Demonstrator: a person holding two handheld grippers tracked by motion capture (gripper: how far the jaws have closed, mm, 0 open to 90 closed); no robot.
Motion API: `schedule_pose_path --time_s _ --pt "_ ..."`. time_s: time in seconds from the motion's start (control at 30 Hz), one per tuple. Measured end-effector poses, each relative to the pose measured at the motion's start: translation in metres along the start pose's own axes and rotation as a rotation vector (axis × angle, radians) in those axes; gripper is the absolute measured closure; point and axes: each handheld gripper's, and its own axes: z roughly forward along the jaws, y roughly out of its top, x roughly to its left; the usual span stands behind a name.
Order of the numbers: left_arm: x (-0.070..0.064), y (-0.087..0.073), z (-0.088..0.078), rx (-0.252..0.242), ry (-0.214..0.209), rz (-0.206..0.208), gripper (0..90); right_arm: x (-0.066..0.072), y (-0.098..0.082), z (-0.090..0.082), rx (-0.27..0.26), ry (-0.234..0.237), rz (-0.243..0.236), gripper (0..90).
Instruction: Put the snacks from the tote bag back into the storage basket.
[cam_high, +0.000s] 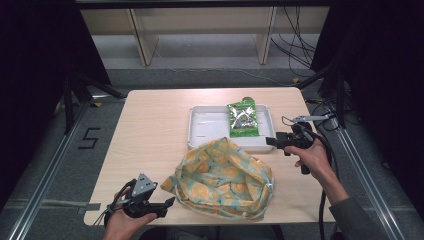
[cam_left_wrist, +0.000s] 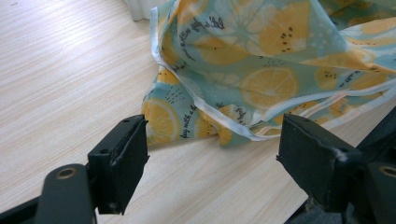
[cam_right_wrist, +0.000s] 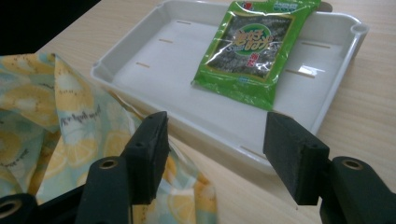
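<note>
A cloth bag (cam_high: 222, 177) printed with lemon slices lies crumpled on the near half of the wooden table, its mouth gaping upward. Behind it stands a white tray (cam_high: 205, 130) holding a green snack packet (cam_high: 243, 118) at its right side. My left gripper (cam_high: 170, 201) rests low at the bag's near left corner, open, its jaws framing the bag's hem (cam_left_wrist: 224, 123) without touching it. My right gripper (cam_high: 270, 141) hovers at the tray's front right rim, open. In the right gripper view the tray rim (cam_right_wrist: 219, 128) and the packet (cam_right_wrist: 252, 46) lie beyond the jaws, the bag (cam_right_wrist: 56, 126) to their left.
The wooden table (cam_high: 150, 130) has bare surface to the left of the tray and bag. Beyond its far edge are a pale shelf frame (cam_high: 200, 30) and loose cables (cam_high: 300, 50) on the floor. Dark stands flank both sides.
</note>
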Motion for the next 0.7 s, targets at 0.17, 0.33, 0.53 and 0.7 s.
schedule_pose_path --time_s 0.17,0.33,0.53,0.7 --pt "0.000 0.000 0.000 0.006 0.001 0.003 23.6 0.000 -0.011 -0.005 0.000 0.005 0.005 41.3" --pt "0.000 0.000 -0.001 0.007 0.002 0.007 23.6 0.001 -0.020 -0.009 0.005 0.006 0.012 41.2" --pt "0.001 0.000 -0.001 0.006 0.001 0.003 23.6 0.003 -0.029 -0.013 0.000 0.009 0.009 40.9" --pt "0.001 0.000 -0.001 0.004 0.003 0.006 23.6 0.007 -0.036 -0.018 0.005 0.011 0.040 40.8"
